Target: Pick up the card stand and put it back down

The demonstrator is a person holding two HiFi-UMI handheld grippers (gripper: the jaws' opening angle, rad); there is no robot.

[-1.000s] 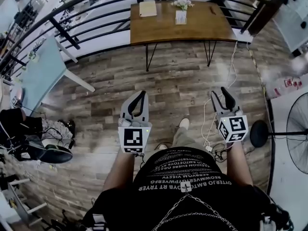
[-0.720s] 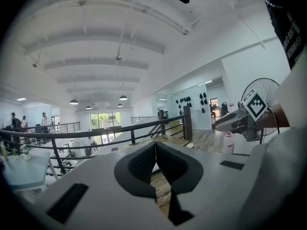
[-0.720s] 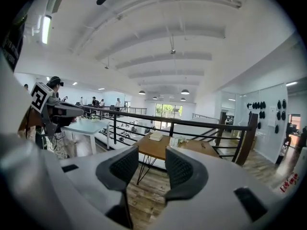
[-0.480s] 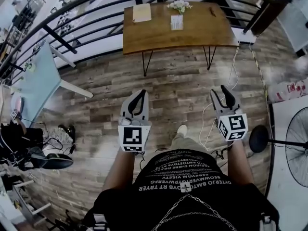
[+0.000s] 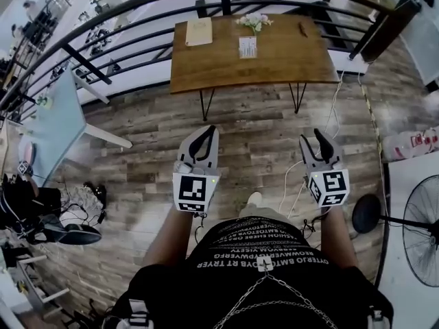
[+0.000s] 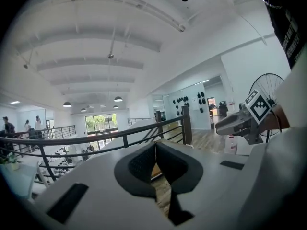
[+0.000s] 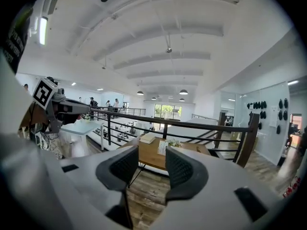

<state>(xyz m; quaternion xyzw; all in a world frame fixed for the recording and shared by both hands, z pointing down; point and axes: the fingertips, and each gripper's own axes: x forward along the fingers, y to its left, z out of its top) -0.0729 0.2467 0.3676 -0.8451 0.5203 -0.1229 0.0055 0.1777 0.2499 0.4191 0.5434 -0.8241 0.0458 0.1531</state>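
The card stand (image 5: 247, 46) is a small white upright card on the wooden table (image 5: 288, 53) by the railing, some way ahead of me. In the right gripper view, the card stand (image 7: 162, 147) shows in the gap of my jaws, far beyond them. My left gripper (image 5: 207, 134) is held above the floor, jaws together at the tips and empty; its view (image 6: 155, 145) shows the pads touching. My right gripper (image 5: 319, 138) is level with it, and in its own view (image 7: 152, 153) the pads stand apart around nothing.
A tan notebook (image 5: 199, 31), a flower bunch (image 5: 252, 21) and a dark pen (image 5: 302, 28) share the table. A black railing (image 5: 137, 29) runs behind it. A pale blue table (image 5: 58, 115) stands left, a fan (image 5: 418, 228) right, cables (image 5: 298, 184) on the floor.
The wooden table has come nearer and shifted left in the head view as the person walks toward it. The left gripper has moved slightly right and lower in the head view.
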